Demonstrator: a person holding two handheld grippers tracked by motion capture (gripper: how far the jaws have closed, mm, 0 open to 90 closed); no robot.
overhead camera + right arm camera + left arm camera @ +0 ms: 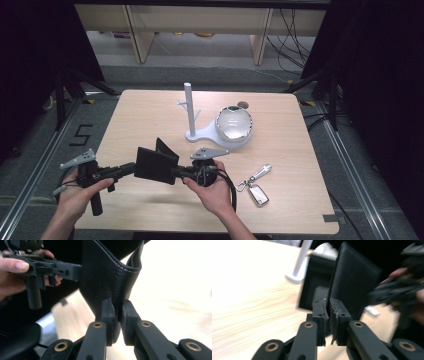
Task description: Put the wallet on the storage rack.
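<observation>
A black leather wallet (155,165) hangs half-open above the wooden table (150,115), stretched between both grippers. My left gripper (135,168) grips its left edge; in the left gripper view the pads (322,312) stand almost together on a thin flap of the wallet (354,280). My right gripper (178,172) holds the right edge. In the right gripper view its jaws (118,312) pinch the stitched wallet (107,272), with the left gripper (50,267) and its hand beyond.
A white stand with an upright post (190,112) and a shiny round bowl (233,125) sits mid-table behind the wallet. A key fob on a ring (257,192) lies at the front right. Black tripod legs and floor surround the table.
</observation>
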